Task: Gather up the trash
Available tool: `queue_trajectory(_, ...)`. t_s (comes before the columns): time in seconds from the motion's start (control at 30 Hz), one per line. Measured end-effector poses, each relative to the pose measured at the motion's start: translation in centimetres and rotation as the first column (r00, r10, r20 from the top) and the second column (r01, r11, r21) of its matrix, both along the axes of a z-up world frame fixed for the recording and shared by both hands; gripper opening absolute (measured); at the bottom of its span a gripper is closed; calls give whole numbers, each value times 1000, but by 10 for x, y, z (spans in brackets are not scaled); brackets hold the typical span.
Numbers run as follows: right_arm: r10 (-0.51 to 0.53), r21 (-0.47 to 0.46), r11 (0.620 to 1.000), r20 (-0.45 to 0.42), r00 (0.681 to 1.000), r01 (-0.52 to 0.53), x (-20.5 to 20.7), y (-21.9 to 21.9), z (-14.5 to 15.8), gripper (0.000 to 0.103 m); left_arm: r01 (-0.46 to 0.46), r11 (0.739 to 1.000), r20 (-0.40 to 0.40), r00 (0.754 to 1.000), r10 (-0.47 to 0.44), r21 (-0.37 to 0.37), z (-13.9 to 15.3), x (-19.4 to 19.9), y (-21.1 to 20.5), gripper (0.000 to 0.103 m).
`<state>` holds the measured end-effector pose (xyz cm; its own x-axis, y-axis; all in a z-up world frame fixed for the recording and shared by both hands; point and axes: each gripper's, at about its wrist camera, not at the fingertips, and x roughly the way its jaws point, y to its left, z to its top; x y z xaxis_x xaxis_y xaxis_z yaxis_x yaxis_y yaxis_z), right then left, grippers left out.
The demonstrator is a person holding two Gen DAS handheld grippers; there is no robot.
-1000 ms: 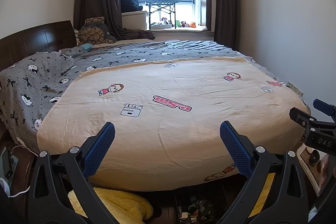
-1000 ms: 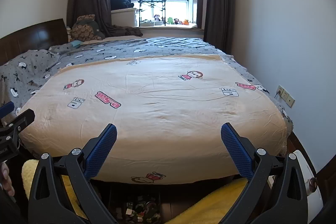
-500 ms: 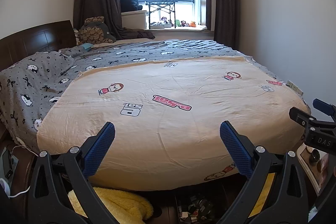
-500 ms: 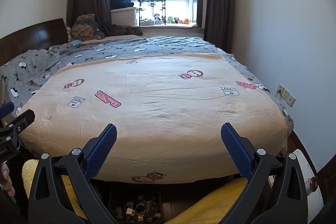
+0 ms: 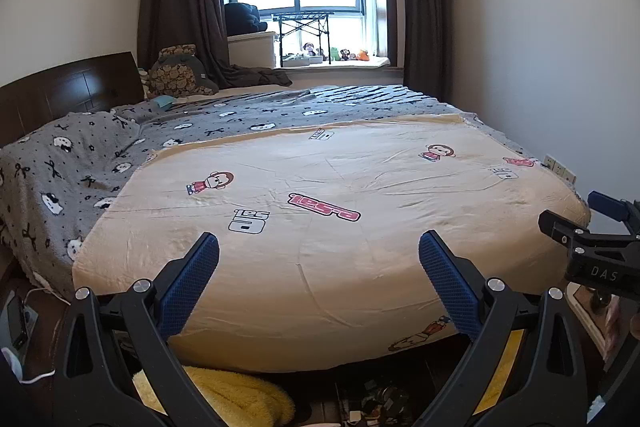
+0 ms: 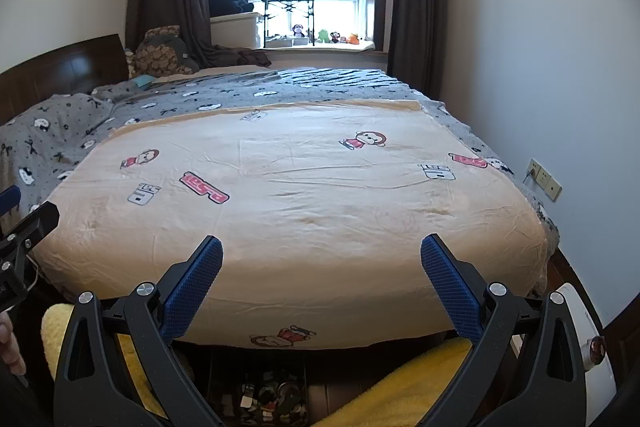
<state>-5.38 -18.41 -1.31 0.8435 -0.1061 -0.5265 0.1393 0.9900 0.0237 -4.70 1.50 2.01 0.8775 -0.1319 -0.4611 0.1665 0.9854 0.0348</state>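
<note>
Nothing moved since a second ago: left gripper (image 5: 319, 259) and right gripper (image 6: 321, 261) hover spread wide and empty at the foot of the bed (image 5: 340, 187). No trash visible on the blanket; possibly among clutter (image 6: 272, 403) underneath. Risk: snagging bedding or grabbing non-trash while reaching blind.
</note>
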Motion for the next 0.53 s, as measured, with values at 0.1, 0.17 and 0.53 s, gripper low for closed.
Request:
queue_trajectory(0.1,-2,3,1000,0,1000,2,0,-1,0,99,-3,1000,5,1000,3,-7,1,0,2,95)
queue_trajectory(0.17,-4,1,1000,1,1000,4,0,-1,0,99,-4,1000,5,1000,4,-5,1,0,3,95)
queue_trajectory(0.53,1,-2,1000,-1,1000,-1,0,1,-1,99,-9,1000,-26,1000,10,10,-4,4,0,95)
